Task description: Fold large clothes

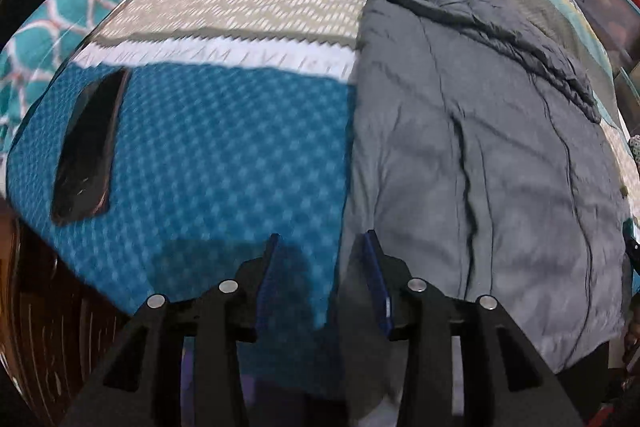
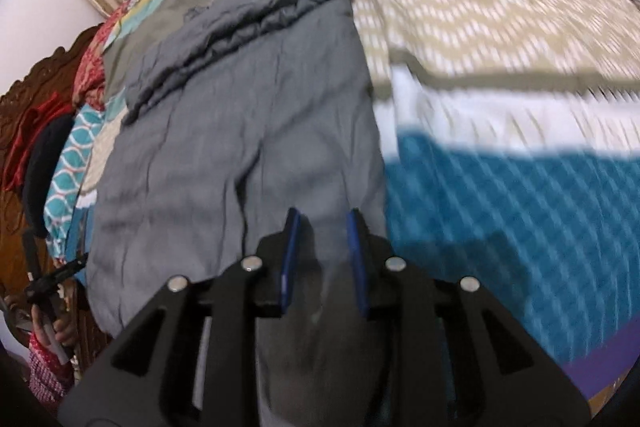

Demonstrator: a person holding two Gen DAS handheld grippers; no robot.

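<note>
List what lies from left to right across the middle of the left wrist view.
Black phone → blue patterned bedspread → grey garment, spread flat.

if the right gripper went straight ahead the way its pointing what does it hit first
Most likely the grey garment: the right gripper is open and aimed along the cloth near its right edge, with the bedspread just beside. Depth is unclear, so the height above it can't be judged.
</note>
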